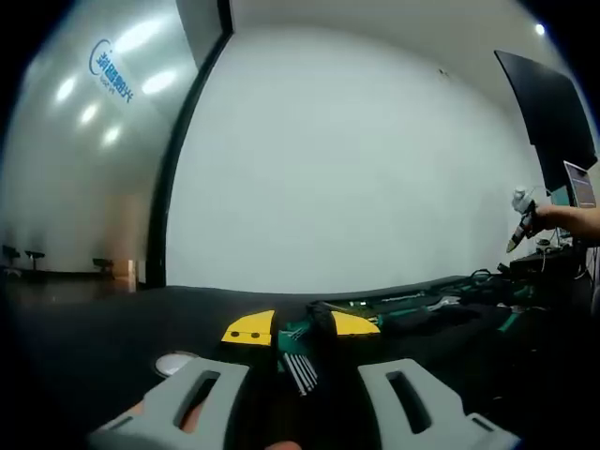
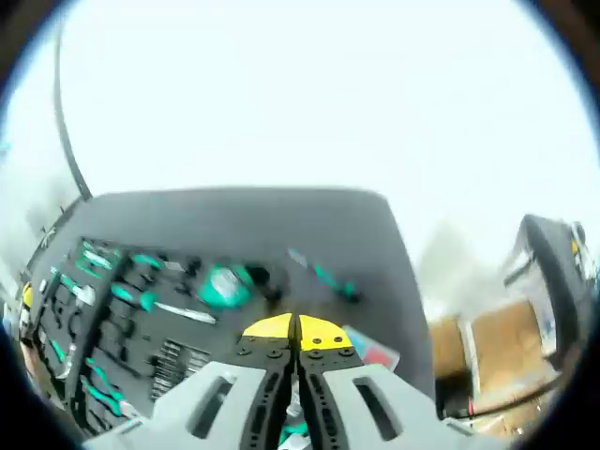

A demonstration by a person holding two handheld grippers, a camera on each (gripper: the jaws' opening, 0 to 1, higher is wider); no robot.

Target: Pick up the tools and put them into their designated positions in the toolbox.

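Both grippers above the table, toolbox below.

My left gripper [image 1: 301, 330] stands open, holding nothing, hex keys [image 1: 300, 371] lying between its jaws. My right gripper [image 2: 297, 332] has its tips pressed together; something teal shows low between the jaws, unidentifiable. The toolbox [image 2: 112, 319] lies left on the table [image 2: 281, 220], with a loose screwdriver [image 2: 323, 274] beside it.

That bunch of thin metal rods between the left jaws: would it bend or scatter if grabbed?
The rods look like bare steel, so they are probably stiff and heavy for their size. They fan out slightly, so they may be loose and could scatter or roll on the dark table. The left gripper is open.
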